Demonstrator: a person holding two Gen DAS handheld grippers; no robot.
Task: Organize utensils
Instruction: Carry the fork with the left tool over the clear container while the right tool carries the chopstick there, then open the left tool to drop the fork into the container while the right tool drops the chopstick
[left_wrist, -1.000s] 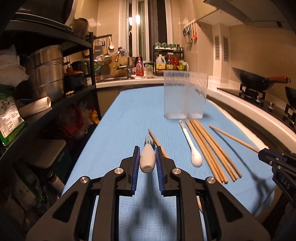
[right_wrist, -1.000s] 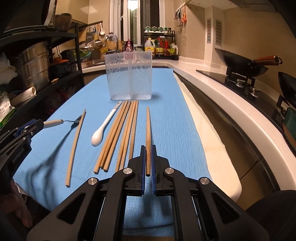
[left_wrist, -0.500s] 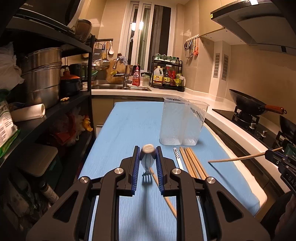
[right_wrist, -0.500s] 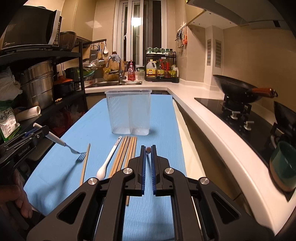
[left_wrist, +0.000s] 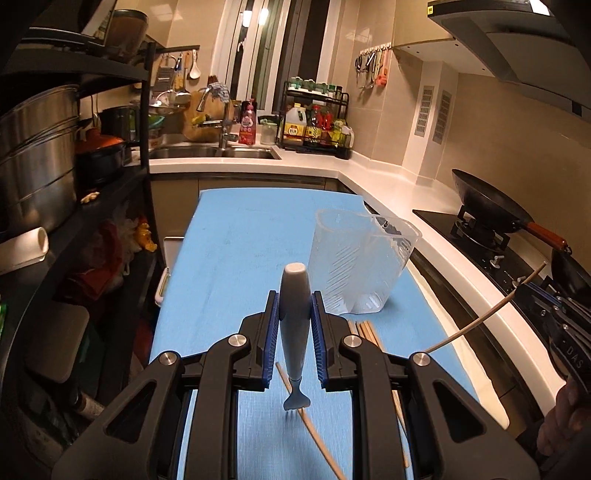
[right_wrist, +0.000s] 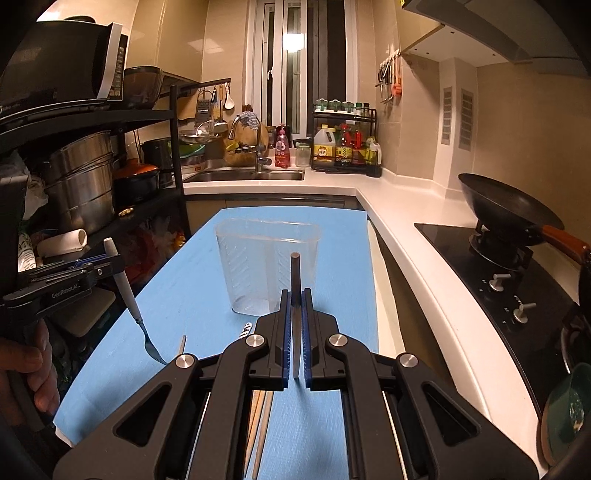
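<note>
My left gripper is shut on the white handle of a fork, held above the blue mat with its tines hanging down. In the right wrist view the same fork hangs at the left. My right gripper is shut on a wooden chopstick that stands nearly upright between the pads; the chopstick also shows at the right of the left wrist view. A clear two-part plastic holder stands on the mat ahead of both grippers. More chopsticks lie below, mostly hidden by the grippers.
The blue mat covers a narrow table. A black shelf rack with steel pots runs along the left. A white counter with a stove and a black wok runs along the right. A sink lies beyond. A person's hand holds the left gripper.
Both grippers have risen off the mat. The fork has swung from lying flat to tines down, and the chopstick from lying flat to nearly upright. The utensils on the mat have dropped below view.
</note>
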